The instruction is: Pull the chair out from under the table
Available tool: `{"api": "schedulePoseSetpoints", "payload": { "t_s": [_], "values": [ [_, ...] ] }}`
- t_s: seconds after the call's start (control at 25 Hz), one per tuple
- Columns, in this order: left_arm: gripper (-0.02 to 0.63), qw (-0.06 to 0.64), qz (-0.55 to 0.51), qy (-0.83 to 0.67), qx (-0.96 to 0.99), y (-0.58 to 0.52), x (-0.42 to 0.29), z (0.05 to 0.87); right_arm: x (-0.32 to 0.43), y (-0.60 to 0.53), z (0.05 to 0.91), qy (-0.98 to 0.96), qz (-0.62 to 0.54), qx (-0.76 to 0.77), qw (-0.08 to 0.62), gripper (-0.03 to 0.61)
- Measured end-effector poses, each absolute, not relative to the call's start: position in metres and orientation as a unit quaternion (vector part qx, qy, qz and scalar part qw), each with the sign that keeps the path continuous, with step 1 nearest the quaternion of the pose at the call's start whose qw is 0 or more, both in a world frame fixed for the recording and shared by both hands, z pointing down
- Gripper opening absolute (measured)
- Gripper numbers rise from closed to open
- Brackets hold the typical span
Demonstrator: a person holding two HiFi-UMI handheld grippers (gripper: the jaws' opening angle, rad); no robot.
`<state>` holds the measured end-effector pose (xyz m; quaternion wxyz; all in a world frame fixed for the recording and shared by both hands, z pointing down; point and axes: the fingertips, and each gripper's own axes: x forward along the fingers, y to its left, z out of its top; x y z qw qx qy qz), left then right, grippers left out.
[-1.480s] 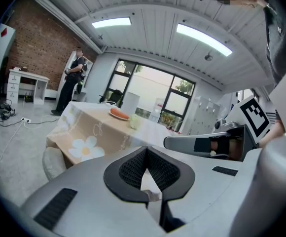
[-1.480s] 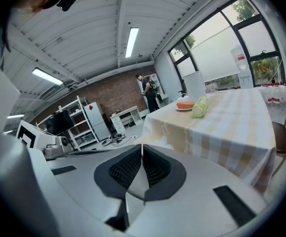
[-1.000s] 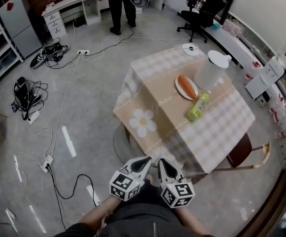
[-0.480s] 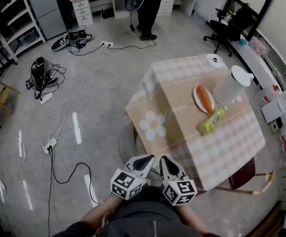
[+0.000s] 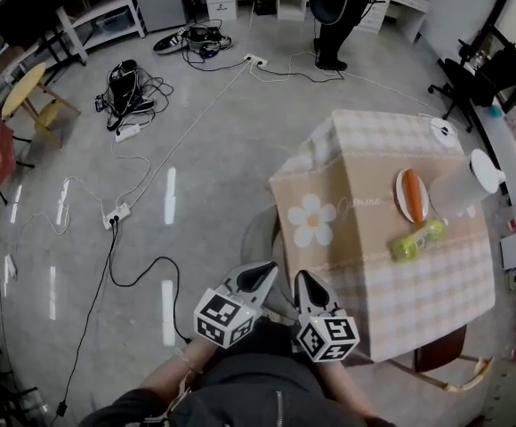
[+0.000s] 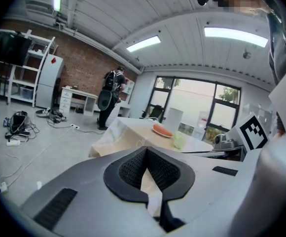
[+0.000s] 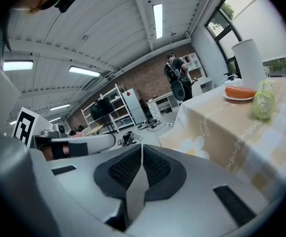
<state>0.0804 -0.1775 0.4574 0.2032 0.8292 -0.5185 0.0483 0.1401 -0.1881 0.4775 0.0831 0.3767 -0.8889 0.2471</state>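
Grey rounded chair (image 5: 253, 243) — tucked under the cloth-covered table (image 5: 454, 283) (mostly hidden).

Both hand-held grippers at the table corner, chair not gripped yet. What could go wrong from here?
1. The cloth hangs over the chair; a pull might snag it and drag the bottle, which lies on its side, the plate and the pitcher.
2. A cable lies on the floor nearby; stepping back could catch it.
3. The left hand-held gripper and the right hand-held gripper are shut; they must open first.

Left gripper (image 5: 256, 277), right gripper (image 5: 305, 285) side by side near torso, both jaws closed, empty, angled slightly down.
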Motion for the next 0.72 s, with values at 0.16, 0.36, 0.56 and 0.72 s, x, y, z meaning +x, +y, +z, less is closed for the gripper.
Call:
{"api": "schedulePoseSetpoints", "payload": {
  "t_s": [0.16, 0.36, 0.56, 0.72],
  "values": [
    [0.009, 0.218, 0.051, -0.545, 0.808, -0.179, 0.058, 0.460, 0.132, -0.186, 0.480, -0.891, 0.264, 0.362, 0.076, 0.017],
    [0.009, 0.248, 0.071, -0.570, 0.780, -0.177, 0.035, 0.469, 0.117, -0.184, 0.477, -0.899, 0.262, 0.342, 0.074, 0.017],
    [0.009, 0.258, 0.100, -0.575, 0.770, -0.175, 0.026, 0.481, 0.112, -0.186, 0.480, -0.896, 0.274, 0.344, 0.066, 0.017],
    [0.009, 0.277, 0.113, -0.582, 0.756, -0.174, 0.016, 0.494, 0.111, -0.183, 0.485, -0.886, 0.297, 0.351, 0.060, 0.017]
  ]
}}
